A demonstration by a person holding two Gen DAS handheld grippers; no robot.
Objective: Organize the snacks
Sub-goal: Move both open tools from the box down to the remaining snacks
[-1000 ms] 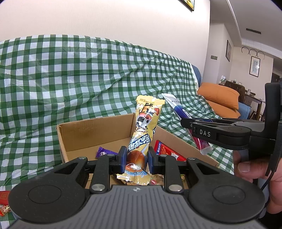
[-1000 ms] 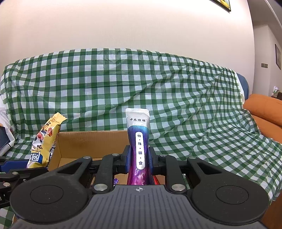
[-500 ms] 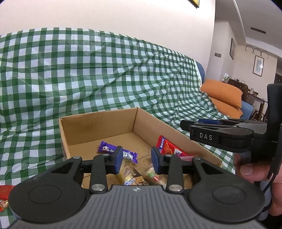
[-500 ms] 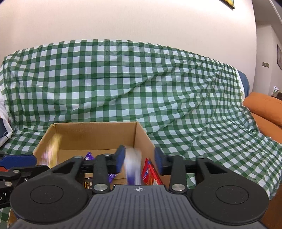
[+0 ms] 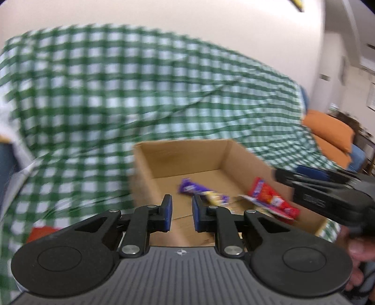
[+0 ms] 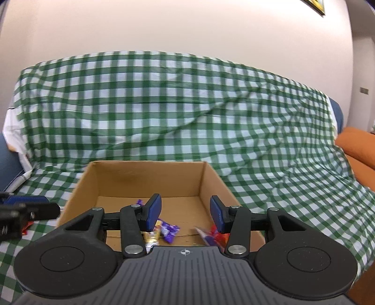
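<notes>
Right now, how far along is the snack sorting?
Done: a purple-wrapped snack, a red packet and a yellowish one already lie in the cardboard box. In hand: nothing; the left hand-held gripper, jaws just narrowing, and the right hand-held gripper, jaws just widening, are both empty. Left: a red item on the checked cloth.

A green-and-white checked cloth (image 6: 187,112) drapes the sofa ahead of me, rumpled into long folds; behind it rises a plain cream wall (image 6: 178,25), evenly lit; a dark-framed picture (image 6: 317,5) hangs at the top right corner; blue upholstery (image 6: 337,115) shows past the cloth's right edge; further right lie orange cushions (image 5: 328,131); a side room (image 5: 361,77) opens beyond, too blurred to read.
</notes>
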